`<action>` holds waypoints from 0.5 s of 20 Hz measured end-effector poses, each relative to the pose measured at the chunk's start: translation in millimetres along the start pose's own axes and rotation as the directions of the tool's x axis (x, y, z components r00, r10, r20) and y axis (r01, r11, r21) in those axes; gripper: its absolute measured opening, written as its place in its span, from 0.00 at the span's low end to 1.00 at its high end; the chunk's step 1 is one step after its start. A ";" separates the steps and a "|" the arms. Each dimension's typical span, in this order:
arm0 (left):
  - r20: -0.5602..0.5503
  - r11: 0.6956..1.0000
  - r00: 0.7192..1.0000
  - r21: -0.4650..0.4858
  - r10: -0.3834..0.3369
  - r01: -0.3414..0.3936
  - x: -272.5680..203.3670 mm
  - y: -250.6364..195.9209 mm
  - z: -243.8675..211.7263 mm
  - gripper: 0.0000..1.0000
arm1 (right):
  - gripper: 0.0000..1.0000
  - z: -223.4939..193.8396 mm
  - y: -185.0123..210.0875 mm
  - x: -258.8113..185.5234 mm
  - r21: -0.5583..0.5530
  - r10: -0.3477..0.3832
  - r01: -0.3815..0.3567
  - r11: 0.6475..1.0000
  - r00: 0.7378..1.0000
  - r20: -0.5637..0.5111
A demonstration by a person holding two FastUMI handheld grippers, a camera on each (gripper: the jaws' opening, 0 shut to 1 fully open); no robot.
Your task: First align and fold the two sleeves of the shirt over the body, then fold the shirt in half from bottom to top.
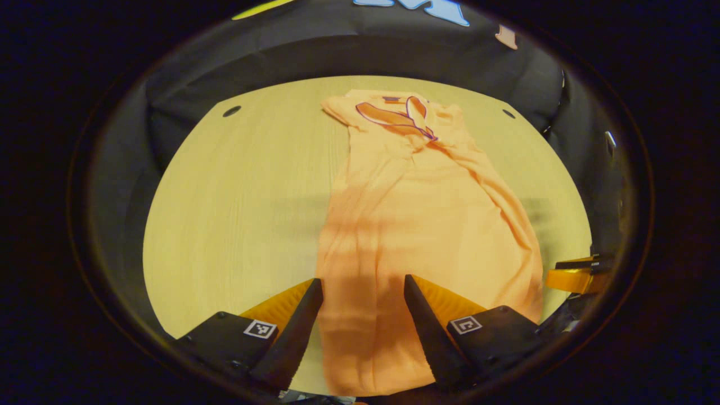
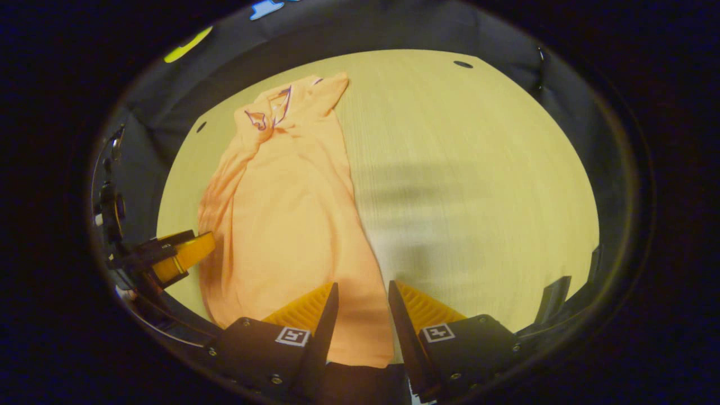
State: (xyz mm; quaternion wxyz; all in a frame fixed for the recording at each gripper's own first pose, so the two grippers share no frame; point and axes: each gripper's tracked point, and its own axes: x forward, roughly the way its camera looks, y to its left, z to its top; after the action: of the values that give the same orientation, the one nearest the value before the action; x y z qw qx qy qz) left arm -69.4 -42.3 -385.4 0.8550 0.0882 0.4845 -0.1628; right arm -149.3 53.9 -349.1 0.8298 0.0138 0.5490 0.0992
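Lying long and narrow, the soft orange shirt [image 1: 427, 225] drapes a wood-grain table [image 1: 242, 185].

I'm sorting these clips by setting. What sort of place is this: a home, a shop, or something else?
Probably a recording booth rather than a home: a bare wooden table holds just an orange shirt, black cloth wall closes it in on all sides, and the left claw carries printed marker tags.
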 end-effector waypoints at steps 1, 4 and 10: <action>-0.031 1.000 1.000 0.004 0.000 0.000 -4.1 0.7 -12.9 1.00 | 0.58 -6.1 1.4 3.8 -0.016 0.003 -0.004 1.000 1.000 -0.029; -0.126 1.000 0.992 0.021 -0.002 0.005 -12.3 3.2 -48.4 1.00 | 0.61 -21.2 6.6 8.3 -0.078 0.011 -0.019 0.997 0.994 -0.111; -0.265 0.997 0.963 0.070 0.046 -0.029 -28.7 12.6 -92.5 0.96 | 0.72 -38.3 6.5 16.6 -0.139 -0.036 0.007 0.990 0.979 -0.200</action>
State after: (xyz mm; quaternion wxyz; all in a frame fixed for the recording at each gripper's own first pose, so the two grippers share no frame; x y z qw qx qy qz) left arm -152.5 3.5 -408.4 0.7818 0.1463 0.5876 -0.1488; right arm -179.0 60.0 -378.6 0.7697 -0.0596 0.6224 0.1287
